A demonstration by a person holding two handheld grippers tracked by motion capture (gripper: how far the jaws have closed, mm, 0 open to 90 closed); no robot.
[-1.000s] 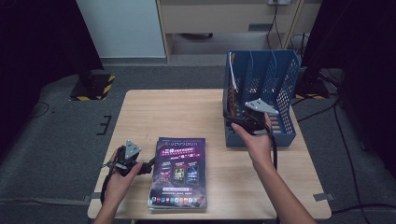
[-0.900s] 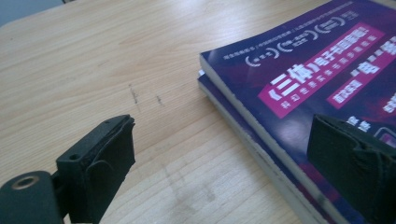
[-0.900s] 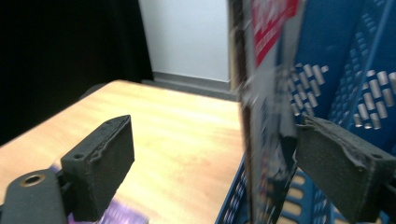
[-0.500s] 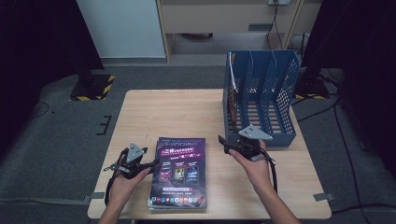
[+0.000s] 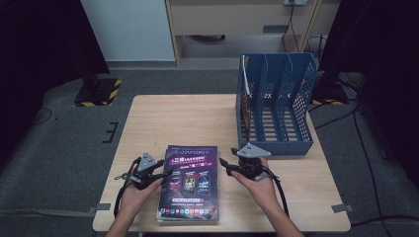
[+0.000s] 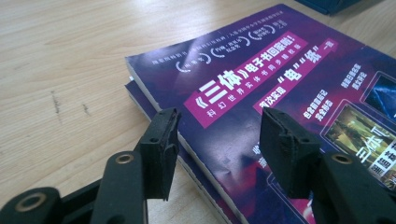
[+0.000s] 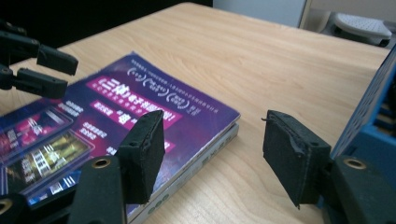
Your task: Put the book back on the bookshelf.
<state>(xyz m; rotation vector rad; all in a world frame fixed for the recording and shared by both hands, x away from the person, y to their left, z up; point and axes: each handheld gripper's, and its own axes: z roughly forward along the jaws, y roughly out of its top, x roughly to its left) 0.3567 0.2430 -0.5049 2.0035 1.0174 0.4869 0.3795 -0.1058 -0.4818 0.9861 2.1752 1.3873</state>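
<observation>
A stack of purple-covered books (image 5: 190, 182) lies flat at the table's front middle. My left gripper (image 5: 167, 172) is at the stack's left edge, low over the table. Its jaws have just been closing and stand apart; in the left gripper view (image 6: 224, 154) one jaw is over the bare wood and the other over the top book (image 6: 280, 70), neither pressing on it. My right gripper (image 5: 225, 164) is at the stack's right edge. Its jaws have also just been closing; they (image 7: 217, 156) straddle the edge of the books (image 7: 140, 102) without touching.
A blue three-slot file rack (image 5: 276, 98) stands at the table's back right, with a thin book (image 5: 244, 106) upright in its leftmost slot. Its corner (image 7: 373, 107) is close beside my right gripper. Bare wooden table (image 5: 188, 118) lies behind the stack.
My right gripper has come down from in front of the rack to the table beside the stack's right edge. Both pairs of jaws are narrower. The left hand has barely shifted.
</observation>
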